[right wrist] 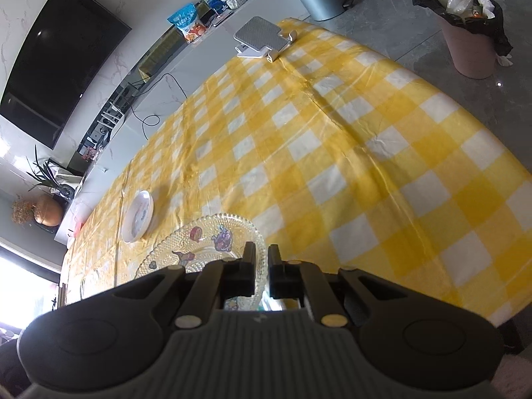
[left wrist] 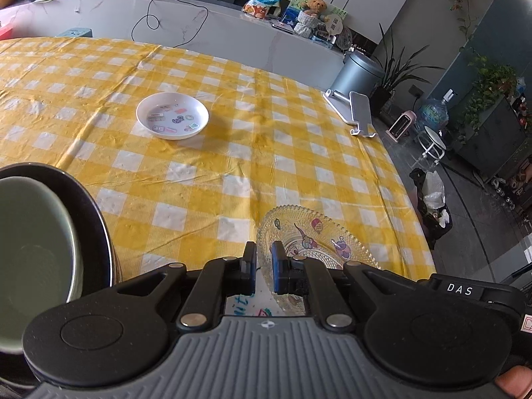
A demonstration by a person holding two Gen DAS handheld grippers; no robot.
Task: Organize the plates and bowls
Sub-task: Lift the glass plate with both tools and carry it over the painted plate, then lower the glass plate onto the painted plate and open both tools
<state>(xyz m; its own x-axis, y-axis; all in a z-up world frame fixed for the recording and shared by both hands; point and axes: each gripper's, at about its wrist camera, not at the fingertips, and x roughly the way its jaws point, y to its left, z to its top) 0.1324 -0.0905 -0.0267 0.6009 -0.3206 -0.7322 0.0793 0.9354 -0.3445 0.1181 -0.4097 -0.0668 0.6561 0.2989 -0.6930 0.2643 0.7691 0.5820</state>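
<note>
A clear beaded glass plate (left wrist: 319, 236) with cartoon stickers is held by both grippers over the yellow checked tablecloth (left wrist: 206, 173). My left gripper (left wrist: 264, 259) is shut on its near-left rim. My right gripper (right wrist: 261, 259) is shut on the same glass plate (right wrist: 206, 242) at its right rim. A small white plate (left wrist: 172, 115) with stickers lies farther out on the table; in the right wrist view the white plate (right wrist: 138, 216) is left of the glass plate. A green bowl (left wrist: 30, 242) sits inside a black bowl (left wrist: 89, 206) at the left.
A phone stand (left wrist: 357, 113) stands at the far right table edge, also in the right wrist view (right wrist: 262, 38). The table edge (left wrist: 409, 199) drops off on the right. On the floor are a grey bin (left wrist: 357, 73) and a pink waste bin (right wrist: 470, 45).
</note>
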